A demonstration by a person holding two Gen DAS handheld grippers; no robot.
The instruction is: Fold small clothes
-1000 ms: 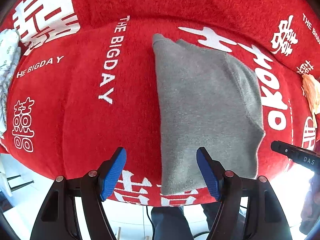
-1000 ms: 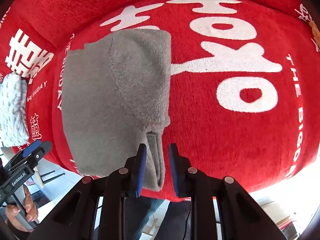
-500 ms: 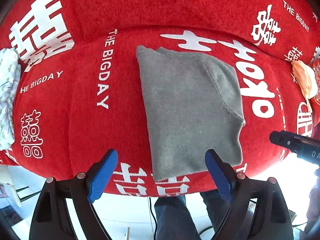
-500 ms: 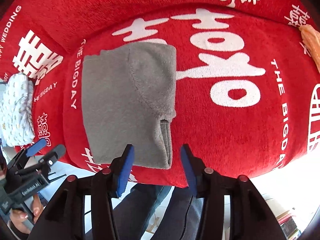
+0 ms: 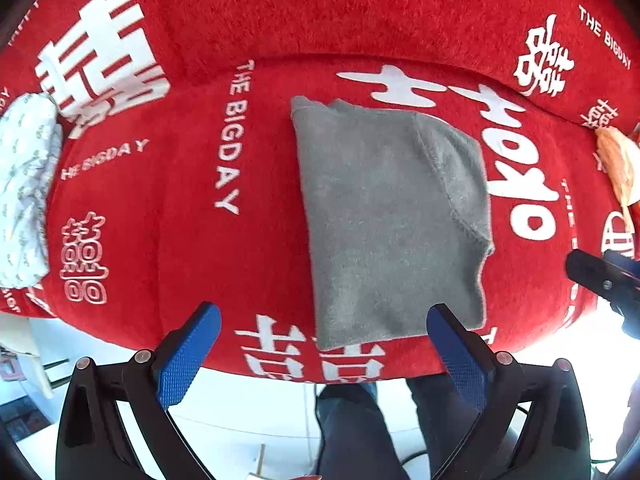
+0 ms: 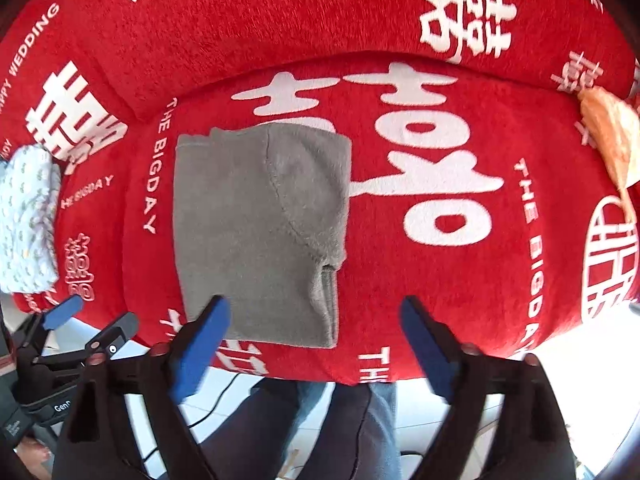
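Observation:
A grey fleece garment [image 5: 384,216] lies folded into a tall rectangle on the red sofa cover [image 5: 168,216]; the right wrist view shows the same garment [image 6: 256,232] with a folded sleeve along its right edge. My left gripper [image 5: 323,325] hangs above the garment's near edge, jaws opening wide, nothing between the blue pads. My right gripper [image 6: 316,316] is also above that near edge, jaws opening, clear of the cloth. Both point down.
A white patterned cloth [image 5: 24,200] is bunched at the sofa's left end. An orange-peach garment [image 6: 612,140] lies at the right end. A person's dark-trousered legs [image 5: 360,432] stand at the sofa's front edge. The left gripper [image 6: 88,328] shows in the right wrist view.
The right gripper let go of the garment's sleeve edge and opened wide. Both grippers rose away from the sofa, so the garment looks smaller. The left jaws spread wider.

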